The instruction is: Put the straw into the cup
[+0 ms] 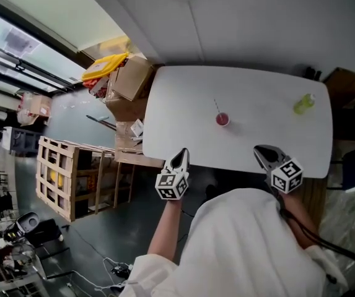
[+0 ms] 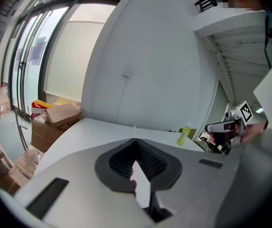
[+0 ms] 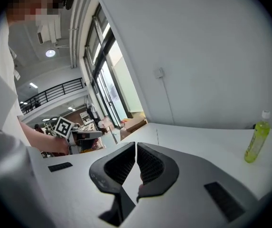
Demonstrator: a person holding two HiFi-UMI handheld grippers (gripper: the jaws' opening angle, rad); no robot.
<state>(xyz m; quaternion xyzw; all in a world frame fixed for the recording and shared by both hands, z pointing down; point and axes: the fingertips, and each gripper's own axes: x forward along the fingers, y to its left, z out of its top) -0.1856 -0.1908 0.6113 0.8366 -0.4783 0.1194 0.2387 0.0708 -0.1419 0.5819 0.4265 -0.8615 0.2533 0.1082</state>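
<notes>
Since the thin pale straw (image 1: 216,107) already stands in the small red cup (image 1: 222,119) mid white tabletop (image 1: 183,104), I'd guess the only risk is a careless swing tipping it over. Left tongs (image 1: 180,159) and right tongs (image 1: 265,154) hang on the near side of the cup, both closed and empty. A yellow-green plastic bottle (image 1: 303,103) sits well right of the cup. In both gripper views the cup hides behind the jaws.
</notes>
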